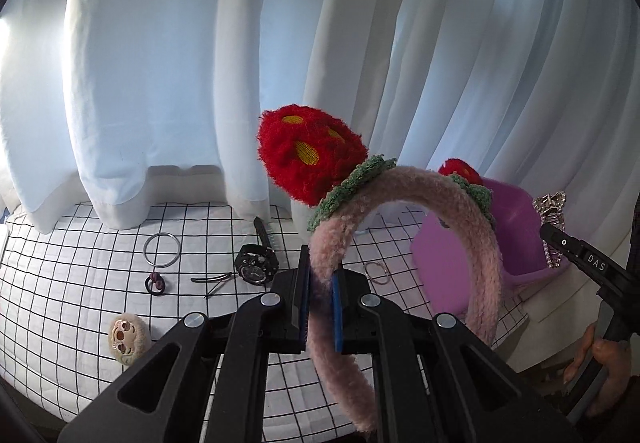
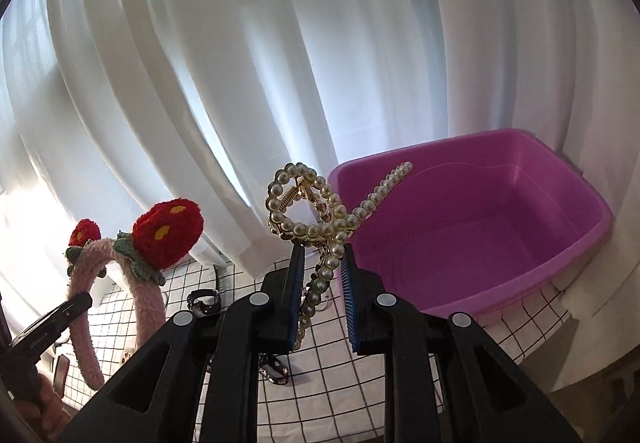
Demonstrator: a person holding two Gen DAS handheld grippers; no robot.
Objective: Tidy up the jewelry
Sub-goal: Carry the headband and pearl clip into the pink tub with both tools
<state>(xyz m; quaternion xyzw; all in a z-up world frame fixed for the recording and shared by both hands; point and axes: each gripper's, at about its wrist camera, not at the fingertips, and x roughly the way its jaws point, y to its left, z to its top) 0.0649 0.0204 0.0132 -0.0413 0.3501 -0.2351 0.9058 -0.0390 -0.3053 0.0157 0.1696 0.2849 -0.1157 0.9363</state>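
I've got my left tongs [image 1: 320,299] clamped on the fuzzy pink strawberry headband [image 1: 480,235] and right tongs [image 2: 322,299] on the pearl hair claw [image 2: 308,211], purple plastic bin [image 2: 560,243] empty (watch [image 1: 256,263], rings left).

Colours and patterns of the jewelry items and their surroundings.
Pink fuzzy headband [image 1: 486,243] with red, yellow-spotted strawberries [image 1: 310,155]; cream-pearl, gold hair claw [image 2: 316,211]; magenta plastic bin [image 2: 480,227]; white, black-gridded cloth [image 1: 72,263].
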